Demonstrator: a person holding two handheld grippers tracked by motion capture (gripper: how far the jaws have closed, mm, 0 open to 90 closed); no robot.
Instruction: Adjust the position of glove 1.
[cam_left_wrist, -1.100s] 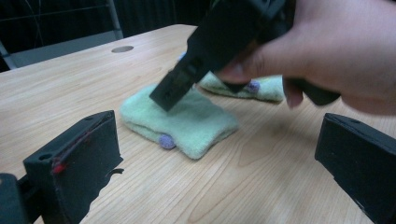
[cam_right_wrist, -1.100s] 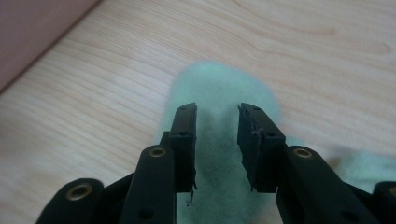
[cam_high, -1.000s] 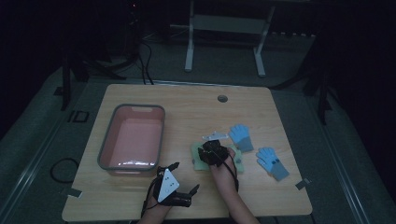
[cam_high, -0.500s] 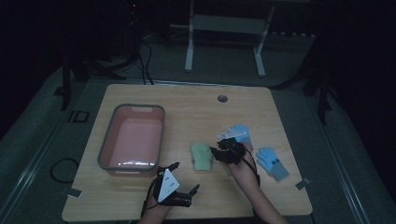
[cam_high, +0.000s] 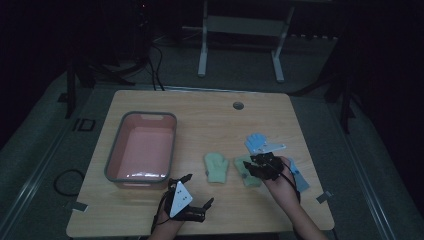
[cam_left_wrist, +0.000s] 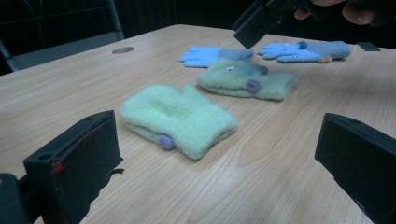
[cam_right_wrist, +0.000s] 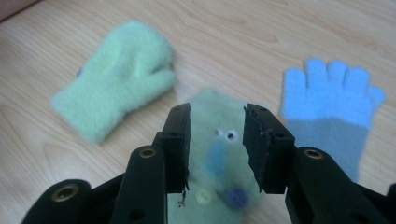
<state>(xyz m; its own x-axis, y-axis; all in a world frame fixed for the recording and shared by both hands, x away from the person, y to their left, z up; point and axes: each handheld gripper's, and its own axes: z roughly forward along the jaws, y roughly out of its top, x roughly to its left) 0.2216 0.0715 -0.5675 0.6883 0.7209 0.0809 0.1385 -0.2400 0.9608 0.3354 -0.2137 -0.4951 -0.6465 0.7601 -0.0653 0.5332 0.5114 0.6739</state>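
Right gripper (cam_right_wrist: 217, 144), jaws parted, hangs directly over the face-decorated green mitten (cam_right_wrist: 219, 158), which lies on the table between the plain green mitten (cam_right_wrist: 114, 77) and blue glove (cam_right_wrist: 334, 100). Left gripper (cam_left_wrist: 219, 154), wide open, waits farther off.

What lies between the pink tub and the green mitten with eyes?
In the high view, the plain green mitten lies on bare wood between the pink tub and the green mitten with eyes.
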